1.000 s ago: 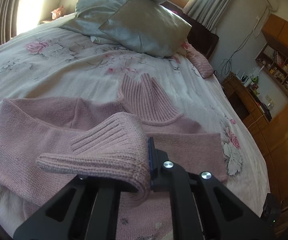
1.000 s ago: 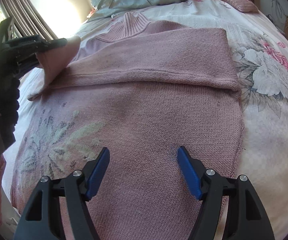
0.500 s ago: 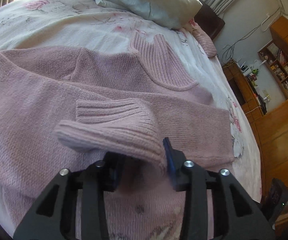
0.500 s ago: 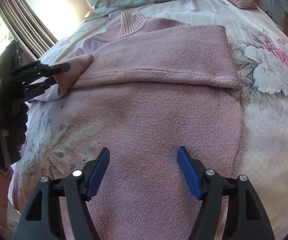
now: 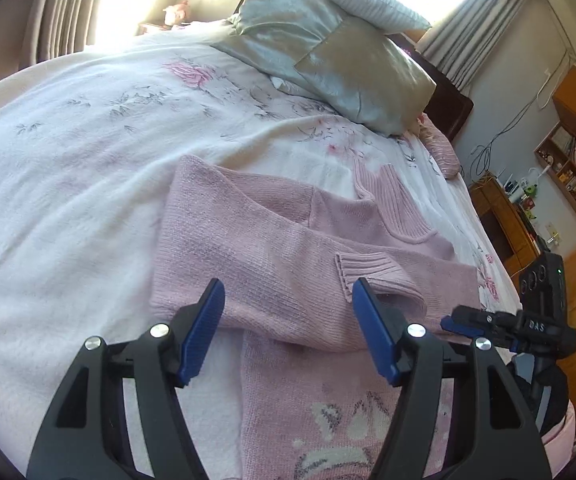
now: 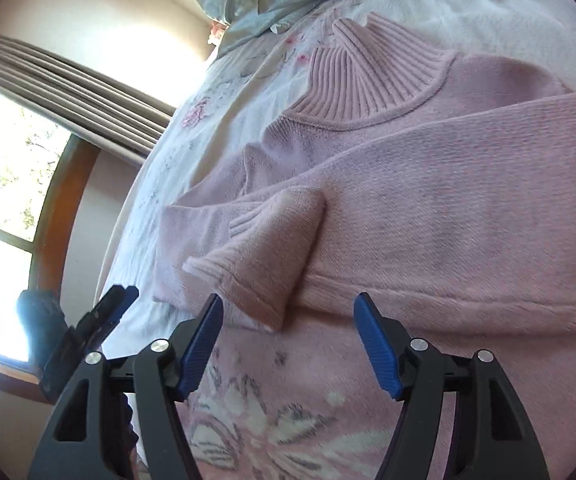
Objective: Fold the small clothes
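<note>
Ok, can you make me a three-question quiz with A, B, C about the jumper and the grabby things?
1. Where does the sleeve cuff lie?
A on the pillows
B on the sweater's chest
C on the floor

2. What colour is the sweater?
A pink
B green
C black

3. How is the left hand-held gripper?
A shut on the cuff
B open, holding nothing
C shut on a pillow

Answers:
1 B, the cuff rests across the sweater's front.
2 A, the knit is pink throughout.
3 B, its blue fingers stand apart; the right hand-held gripper is open too.
</note>
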Tool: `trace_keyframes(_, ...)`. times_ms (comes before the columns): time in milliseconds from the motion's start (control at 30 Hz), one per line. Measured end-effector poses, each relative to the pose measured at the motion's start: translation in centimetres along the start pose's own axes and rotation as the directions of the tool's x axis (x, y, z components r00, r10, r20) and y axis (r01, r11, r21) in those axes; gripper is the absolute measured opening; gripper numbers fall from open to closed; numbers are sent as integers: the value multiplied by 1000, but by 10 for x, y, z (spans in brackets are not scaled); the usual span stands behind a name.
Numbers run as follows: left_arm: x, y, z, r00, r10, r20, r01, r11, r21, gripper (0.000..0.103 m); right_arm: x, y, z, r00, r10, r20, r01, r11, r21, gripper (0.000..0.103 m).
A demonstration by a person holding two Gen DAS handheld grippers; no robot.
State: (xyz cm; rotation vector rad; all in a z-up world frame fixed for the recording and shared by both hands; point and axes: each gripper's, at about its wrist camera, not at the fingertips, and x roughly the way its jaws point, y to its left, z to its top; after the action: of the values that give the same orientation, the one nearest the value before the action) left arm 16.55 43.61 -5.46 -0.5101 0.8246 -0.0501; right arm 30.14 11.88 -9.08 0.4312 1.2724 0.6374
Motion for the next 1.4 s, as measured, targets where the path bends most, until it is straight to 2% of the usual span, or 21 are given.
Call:
trace_keyframes(133,-4,6,3,999,41,8,-41,999,25,65,31,-1,18,997,65,-40,-62,995,84,69)
trace_keyframes(167,-5,7,3,999,44,8,-44,999,27,65,38,0,20,996,70,-55,-64,993,98,65)
trace_keyframes(233,-6,8,2,999,46,5,-46,999,29,65,49,1,19,994,65,-87,-55,993,105,50)
trace_keyframes(300,-6,8,2,999,47,6,-47,998,30,65,52,6,16,996,24,-87,-18,998,63,20)
trace_keyframes(400,-7,10,3,999,52,9,-52,998,28,65,41,17,12,998,9,-59,-10,1000,-15,13)
trace_keyframes(533,-7,4,6,999,40,22,-41,999,27,65,-11,30,9,998,-1,56,8,992,-126,13)
trace_keyframes(633,-1,-8,8,999,30,20,-31,999,39,65,-57,21,8,989,-24,144,44,989,-138,13)
trace_keyframes(700,6,-17,6,1000,22,12,-23,999,50,65,-81,8,9,978,-71,194,99,986,-135,13)
trace_keyframes(800,22,-33,2,1000,26,-9,-25,997,74,65,-103,-23,10,967,-127,219,149,985,-83,13)
trace_keyframes(900,50,-44,-5,995,82,-58,-75,990,116,66,-93,-57,11,965,-186,186,194,981,-29,15)
trace_keyframes(967,68,-46,-9,987,128,-93,-115,984,133,66,-78,-74,8,962,-236,137,241,970,-19,24)
trace_keyframes(1000,74,-46,-10,983,152,-104,-136,980,145,66,-74,-77,6,948,-289,131,295,955,-24,28)
trace_keyframes(1067,75,-48,-11,978,178,-106,-157,972,177,66,-78,-73,0,911,-372,178,388,920,-62,30)
trace_keyframes(1100,72,-49,-10,980,176,-98,-156,971,184,66,-84,-69,-3,904,-374,206,397,914,-81,31)
trace_keyframes(1200,60,-58,-2,988,142,-67,-127,974,187,66,-96,-46,-6,910,-332,248,375,914,-151,32)
trace_keyframes(1333,68,-76,0,991,101,-90,-82,978,192,68,-67,-8,-10,922,-346,176,385,873,-300,40)
trace_keyframes(1400,79,-81,-3,988,105,-109,-83,977,195,68,-45,0,-17,901,-406,152,434,831,-349,43)
